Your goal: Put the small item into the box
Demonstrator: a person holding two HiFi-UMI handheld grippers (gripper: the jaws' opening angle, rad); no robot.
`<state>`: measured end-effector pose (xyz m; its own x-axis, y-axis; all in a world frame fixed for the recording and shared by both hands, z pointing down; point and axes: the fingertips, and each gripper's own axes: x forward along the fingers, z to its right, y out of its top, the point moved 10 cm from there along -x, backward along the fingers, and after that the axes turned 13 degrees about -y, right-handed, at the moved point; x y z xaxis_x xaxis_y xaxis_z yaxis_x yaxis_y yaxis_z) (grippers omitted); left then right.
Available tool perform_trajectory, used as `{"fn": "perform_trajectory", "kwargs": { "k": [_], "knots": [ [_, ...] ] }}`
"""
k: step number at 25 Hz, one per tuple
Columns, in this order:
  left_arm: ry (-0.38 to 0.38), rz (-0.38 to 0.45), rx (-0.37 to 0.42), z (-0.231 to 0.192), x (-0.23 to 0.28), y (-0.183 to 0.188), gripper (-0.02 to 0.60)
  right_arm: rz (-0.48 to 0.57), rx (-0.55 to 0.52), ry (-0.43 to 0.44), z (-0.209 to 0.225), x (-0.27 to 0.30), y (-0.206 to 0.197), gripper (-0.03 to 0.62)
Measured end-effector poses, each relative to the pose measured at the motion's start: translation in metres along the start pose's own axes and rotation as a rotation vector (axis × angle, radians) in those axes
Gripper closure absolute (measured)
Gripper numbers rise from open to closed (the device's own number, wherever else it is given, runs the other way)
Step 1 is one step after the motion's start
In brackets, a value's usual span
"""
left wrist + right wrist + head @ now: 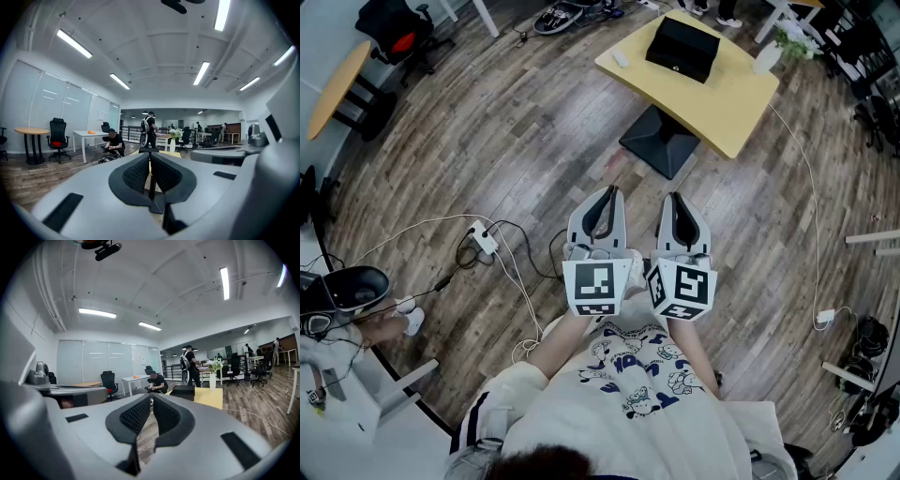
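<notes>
The box [682,47] is black, flat and rectangular, and lies slightly askew on the yellow table [741,103], at about one o'clock in the head view. The small item [621,58], white and oblong, lies on the same tabletop at the box's nine o'clock, just apart from it.

I can read no word or number anywhere on my feeds. In the head view, at six o'clock, the shirt print [639,370] carries blue letters among cartoon figures, too blurred for me to spell out. Just above it, the two marker cubes [597,289] show only black-and-white square patterns, no writing.
</notes>
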<state>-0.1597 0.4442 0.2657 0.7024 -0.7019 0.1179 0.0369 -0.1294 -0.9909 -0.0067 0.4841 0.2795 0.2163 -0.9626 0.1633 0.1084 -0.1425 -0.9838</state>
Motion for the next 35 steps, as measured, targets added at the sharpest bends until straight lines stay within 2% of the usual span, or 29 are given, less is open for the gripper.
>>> {"fn": "perform_trajectory", "kwargs": {
  "k": [14,25,35],
  "knots": [
    [0.013,-0.016,-0.007,-0.007,0.023,-0.001,0.558,-0.024,0.029,0.013,0.008,0.025,-0.004,0.551],
    [0.075,0.000,-0.025,-0.010,0.074,0.000,0.559,-0.022,0.032,0.072,0.037,0.079,0.004,0.551],
    [0.123,-0.023,-0.040,-0.016,0.097,-0.002,0.560,-0.067,0.038,0.105,0.045,0.113,0.001,0.551]
  ]
}}
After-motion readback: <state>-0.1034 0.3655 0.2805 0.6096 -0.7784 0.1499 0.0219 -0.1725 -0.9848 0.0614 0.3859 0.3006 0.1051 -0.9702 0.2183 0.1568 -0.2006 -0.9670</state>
